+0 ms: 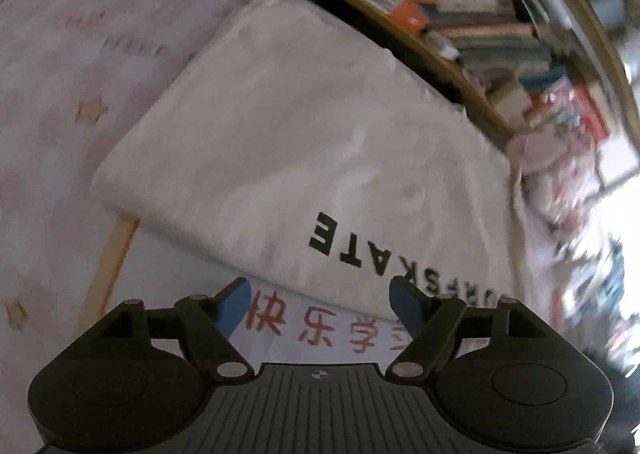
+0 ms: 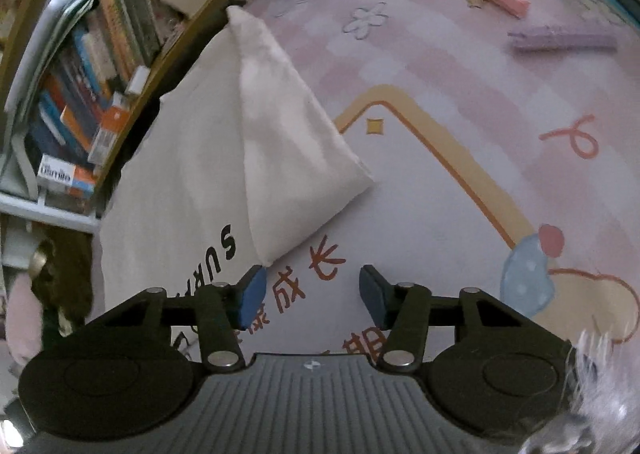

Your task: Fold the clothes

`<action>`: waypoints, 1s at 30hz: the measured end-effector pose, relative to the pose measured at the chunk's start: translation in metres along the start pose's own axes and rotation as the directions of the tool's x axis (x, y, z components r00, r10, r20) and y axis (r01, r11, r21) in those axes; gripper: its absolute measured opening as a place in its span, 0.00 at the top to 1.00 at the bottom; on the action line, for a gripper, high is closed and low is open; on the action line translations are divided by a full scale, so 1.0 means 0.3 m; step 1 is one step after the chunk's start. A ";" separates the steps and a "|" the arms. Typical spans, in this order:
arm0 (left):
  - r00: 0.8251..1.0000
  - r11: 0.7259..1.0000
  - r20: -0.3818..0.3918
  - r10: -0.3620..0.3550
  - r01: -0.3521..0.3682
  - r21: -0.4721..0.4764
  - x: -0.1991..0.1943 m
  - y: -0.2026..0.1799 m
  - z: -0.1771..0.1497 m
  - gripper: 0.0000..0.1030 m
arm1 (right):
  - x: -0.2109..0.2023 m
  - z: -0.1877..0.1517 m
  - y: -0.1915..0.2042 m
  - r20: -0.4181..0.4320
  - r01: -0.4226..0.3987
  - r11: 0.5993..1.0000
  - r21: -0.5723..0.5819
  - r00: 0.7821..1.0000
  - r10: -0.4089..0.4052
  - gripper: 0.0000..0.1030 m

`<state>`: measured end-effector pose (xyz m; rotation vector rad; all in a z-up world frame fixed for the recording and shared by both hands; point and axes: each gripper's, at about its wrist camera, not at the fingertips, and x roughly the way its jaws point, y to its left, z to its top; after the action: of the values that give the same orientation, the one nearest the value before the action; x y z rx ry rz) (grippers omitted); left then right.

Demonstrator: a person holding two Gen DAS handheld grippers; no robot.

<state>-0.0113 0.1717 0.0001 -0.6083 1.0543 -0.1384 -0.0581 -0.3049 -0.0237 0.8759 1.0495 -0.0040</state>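
1. My left gripper (image 1: 320, 304) is spread, nothing between its blue pads, just above the shirt's near edge.
2. My right gripper (image 2: 312, 294) stands partly spread and empty over the printed mat (image 2: 440, 182).
3. The white shirt (image 1: 280, 142) lies flat on the mat, one side folded over, black lettering near me.
4. Beyond it, a bookshelf (image 1: 460, 14) crammed with books.
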 end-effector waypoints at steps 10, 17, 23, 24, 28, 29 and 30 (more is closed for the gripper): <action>0.989 0.994 0.145 0.035 -0.050 0.098 -0.029 -0.073 0.041 0.24 | 0.004 0.015 -0.014 0.013 -0.039 0.998 0.048 0.999 0.038 0.53; 0.981 0.961 0.157 0.112 -0.147 0.235 0.067 -0.102 0.060 0.26 | 0.032 0.069 -0.002 0.094 -0.029 0.993 0.114 0.995 0.018 0.63; 0.977 0.944 0.139 0.162 -0.195 0.267 0.077 -0.060 0.059 0.42 | -0.004 0.117 0.029 0.145 -0.050 0.997 0.060 0.989 0.041 0.96; 0.978 0.941 0.132 0.164 -0.195 0.276 0.078 -0.058 0.063 0.42 | -0.058 0.120 0.054 0.189 -0.095 0.995 0.018 0.978 0.090 0.97; 0.982 0.952 0.119 0.145 -0.171 0.254 0.066 -0.032 0.074 0.46 | -0.127 0.150 0.027 0.220 -0.088 0.996 0.021 0.972 0.081 0.97; 0.983 0.956 0.117 0.142 -0.167 0.243 0.066 -0.026 0.077 0.46 | -0.082 0.158 -0.010 0.174 -0.041 0.997 0.071 0.984 0.028 0.96; 0.983 0.959 0.116 0.140 -0.164 0.231 0.065 -0.021 0.079 0.47 | -0.038 0.165 -0.046 0.127 0.005 0.993 0.117 0.992 -0.020 0.96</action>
<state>0.0197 0.1686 -0.0034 -0.3106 0.9669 -0.0984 -0.0326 -0.3498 -0.0137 0.9616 0.9412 -0.1313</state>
